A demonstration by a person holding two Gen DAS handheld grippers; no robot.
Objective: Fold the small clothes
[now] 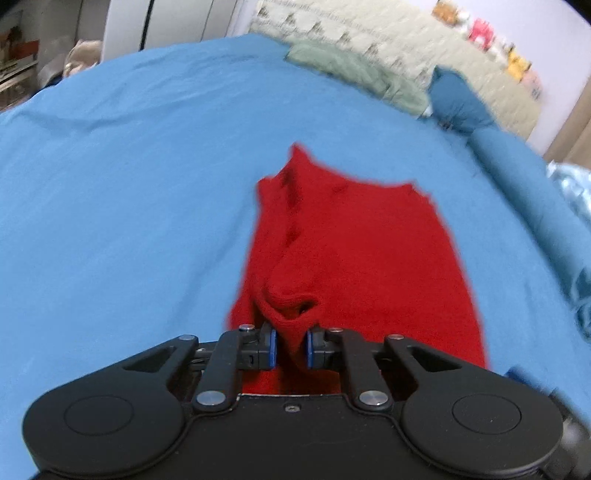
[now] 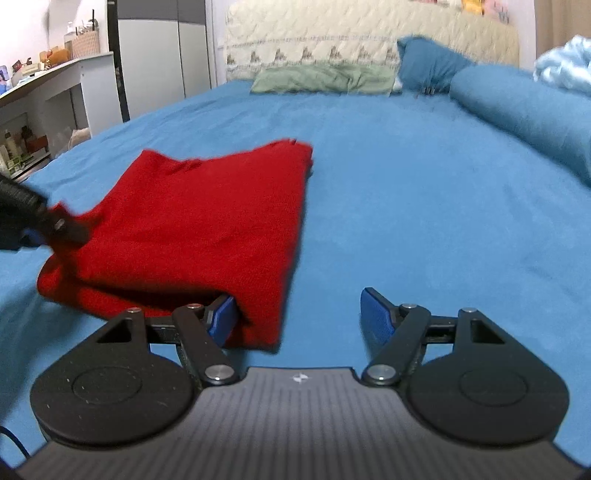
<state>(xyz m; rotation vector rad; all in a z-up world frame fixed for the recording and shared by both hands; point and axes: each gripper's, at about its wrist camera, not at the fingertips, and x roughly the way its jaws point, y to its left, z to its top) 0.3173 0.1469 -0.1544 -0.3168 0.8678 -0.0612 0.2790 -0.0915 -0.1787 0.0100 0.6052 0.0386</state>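
A red knitted garment (image 1: 354, 251) lies on the blue bed sheet (image 1: 129, 184), folded over itself. My left gripper (image 1: 291, 347) is shut on a bunched near edge of the red garment, its blue pads (image 1: 272, 347) pressing the cloth from both sides. In the right wrist view the red garment (image 2: 199, 236) lies to the left, and the left gripper (image 2: 55, 225) grips its left corner. My right gripper (image 2: 299, 321) is open; its left pad (image 2: 221, 321) touches the garment's near right corner, and its right pad (image 2: 376, 317) is over bare sheet.
A green pillow (image 2: 325, 79) and a blue pillow (image 2: 428, 62) lie at the headboard (image 2: 369, 33). A rolled blue blanket (image 2: 524, 110) runs along the right side. A white desk and shelves (image 2: 55, 85) stand left of the bed.
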